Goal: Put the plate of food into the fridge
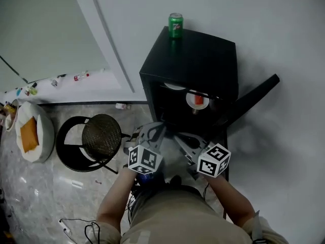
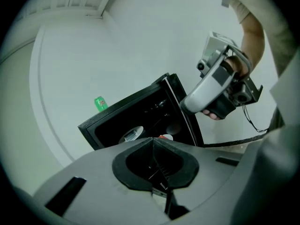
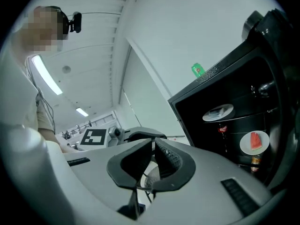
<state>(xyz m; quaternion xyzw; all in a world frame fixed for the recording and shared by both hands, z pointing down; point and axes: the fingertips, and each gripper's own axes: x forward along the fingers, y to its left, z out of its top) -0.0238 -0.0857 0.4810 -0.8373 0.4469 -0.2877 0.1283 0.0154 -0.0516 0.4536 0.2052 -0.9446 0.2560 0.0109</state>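
The black mini fridge [image 1: 198, 55] stands open, its door [image 1: 251, 101] swung out to the right. A white plate with a red piece of food [image 1: 197, 100] rests on a shelf inside, also seen in the right gripper view as the plate of food [image 3: 254, 142]. Both grippers hover just in front of the open fridge, apart from the plate. The left gripper [image 1: 148, 132] [image 2: 153, 142] has its jaws together with nothing held. The right gripper [image 1: 187, 142] [image 3: 153, 142] also shows its tips meeting, empty. The right gripper [image 2: 220, 86], in a hand, appears in the left gripper view.
A green can [image 1: 175, 25] stands on top of the fridge. A second white plate [image 1: 175, 86] lies on the upper shelf. Left of the fridge stands a round black mesh stool [image 1: 101, 135], beyond it a white cushion [image 1: 30, 133]. Small bottles line the wall base; a cable lies on the floor.
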